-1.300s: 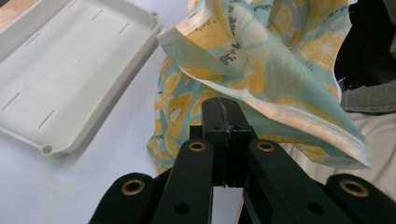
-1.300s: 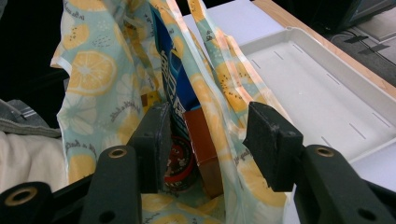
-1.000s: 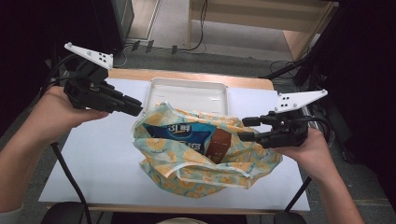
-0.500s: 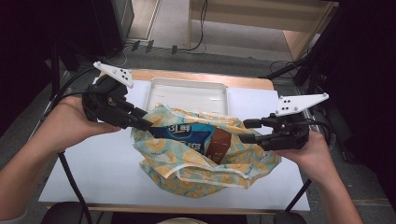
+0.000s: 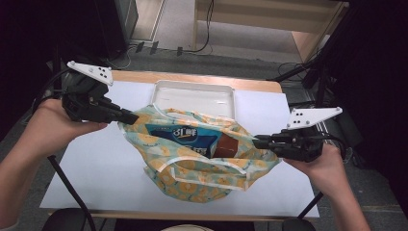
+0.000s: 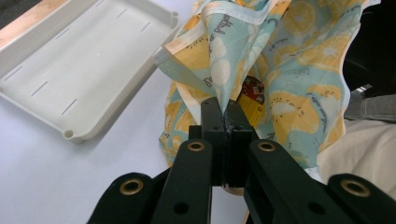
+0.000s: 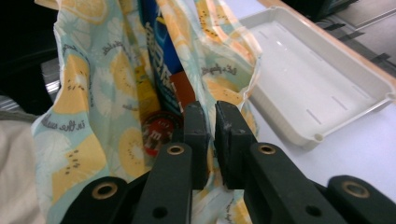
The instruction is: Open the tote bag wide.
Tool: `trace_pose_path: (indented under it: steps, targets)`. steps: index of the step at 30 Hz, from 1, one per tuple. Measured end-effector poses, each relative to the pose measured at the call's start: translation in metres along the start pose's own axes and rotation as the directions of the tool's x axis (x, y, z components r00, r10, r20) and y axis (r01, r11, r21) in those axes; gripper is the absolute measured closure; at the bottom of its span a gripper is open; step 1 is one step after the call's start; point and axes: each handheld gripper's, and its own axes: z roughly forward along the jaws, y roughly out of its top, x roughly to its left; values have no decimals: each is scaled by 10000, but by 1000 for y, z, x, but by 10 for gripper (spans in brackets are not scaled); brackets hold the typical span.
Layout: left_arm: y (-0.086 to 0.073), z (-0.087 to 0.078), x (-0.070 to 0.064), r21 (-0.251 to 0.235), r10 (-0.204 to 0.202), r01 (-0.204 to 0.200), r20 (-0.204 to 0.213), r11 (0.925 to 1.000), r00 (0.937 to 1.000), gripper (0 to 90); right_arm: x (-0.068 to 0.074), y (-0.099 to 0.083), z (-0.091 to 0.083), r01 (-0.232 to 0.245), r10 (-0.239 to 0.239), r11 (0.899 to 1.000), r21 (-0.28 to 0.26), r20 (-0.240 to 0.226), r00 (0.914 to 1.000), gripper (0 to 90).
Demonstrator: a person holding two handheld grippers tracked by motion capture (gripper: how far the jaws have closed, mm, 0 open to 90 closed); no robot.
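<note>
At the left of the high view, the left tool (image 5: pixel 129 116) is held in the person's left hand (image 5: pixel 50 127) above the white worktop (image 5: pixel 101 168), its tip meeting the left rim of the fruit-print bag (image 5: pixel 204 175). In the left gripper view its two black jaws are pressed together on a fold of that rim, so the left tool (image 6: pixel 223 122) is clamped on the bag (image 6: pixel 299 88), and the cloth rises from the pinch in a taut ridge. The bag sits in the middle of the worktop, its mouth pulled wide between the two tools and facing upward. Inside it a blue packet (image 5: pixel 180 137) with white lettering lies toward the left and a brown packet (image 5: pixel 226 147) sits just beside it on the right; the right gripper view also shows a round red item (image 7: pixel 156 133) low in the bag, near a yellow one. Behind the bag, toward the far edge of the worktop, lies an empty white tray (image 5: pixel 195 96), close to the bag's back rim. At the right, the right tool (image 5: pixel 257 142), held in the right hand (image 5: pixel 327 166), reaches the bag's right rim. In the right gripper view the right tool (image 7: pixel 210 128) has its jaws nearly together with only a thin slit between them, and the bag's edge (image 7: pixel 224 100) runs down into that slit, so it is gripping the cloth there.
</note>
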Motion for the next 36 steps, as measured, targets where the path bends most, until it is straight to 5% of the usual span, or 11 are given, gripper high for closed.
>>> trace_pose_path:
  steps: [9,15,36]
  targets:
    - [-5,4,22,-269,-516,510,-204,9983,9985,900,-16,16,9,-120,119,9999,19,359,9993,849]
    - [-15,19,42,-318,-1081,1084,97,9936,9941,900,-25,20,22,-123,112,9996,236,456,9989,847]
    - [-67,69,66,-669,-1834,1930,1286,9789,9746,897,-43,-23,58,-1167,1159,9928,-284,-280,9929,844]
